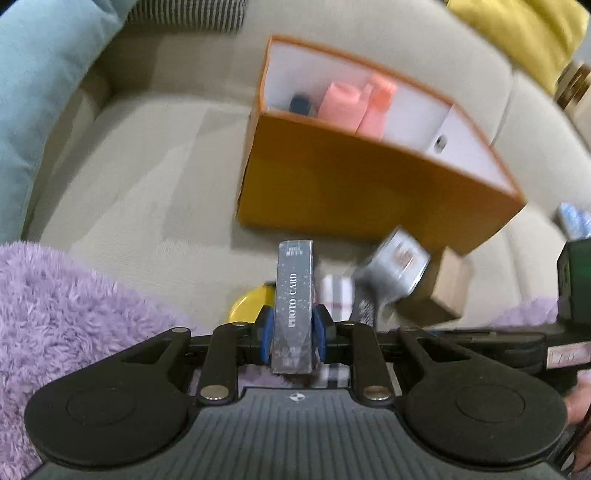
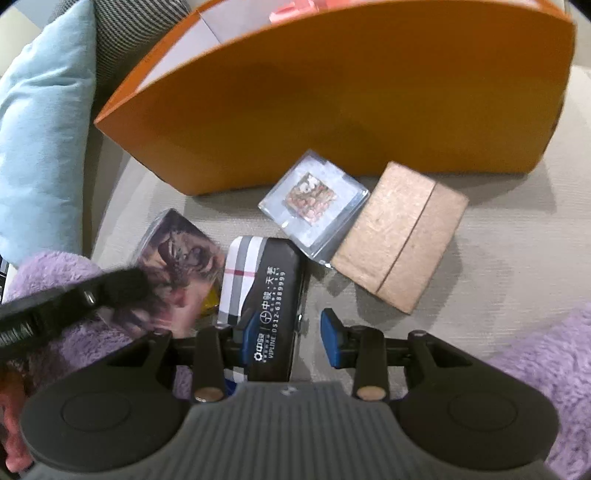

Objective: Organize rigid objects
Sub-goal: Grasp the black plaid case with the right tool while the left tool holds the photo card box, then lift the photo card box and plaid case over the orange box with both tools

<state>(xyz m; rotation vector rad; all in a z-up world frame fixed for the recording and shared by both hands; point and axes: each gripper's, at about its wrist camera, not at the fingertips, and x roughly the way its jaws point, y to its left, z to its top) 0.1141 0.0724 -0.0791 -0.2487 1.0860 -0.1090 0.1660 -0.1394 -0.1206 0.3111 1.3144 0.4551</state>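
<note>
My left gripper is shut on a silver "PHOTO CARD" box, held upright above the sofa seat in front of the orange box. The same card box shows its picture face in the right wrist view, with the left gripper's black finger across it. My right gripper is open around a black case with white lettering lying on a plaid item. A clear square case and a brown cardboard box lie beside the orange box.
The orange box holds pink items and a dark blue object. A yellow object lies under the left gripper. A purple fluffy blanket covers the near seat. A light blue cushion and a yellow cushion lean at the back.
</note>
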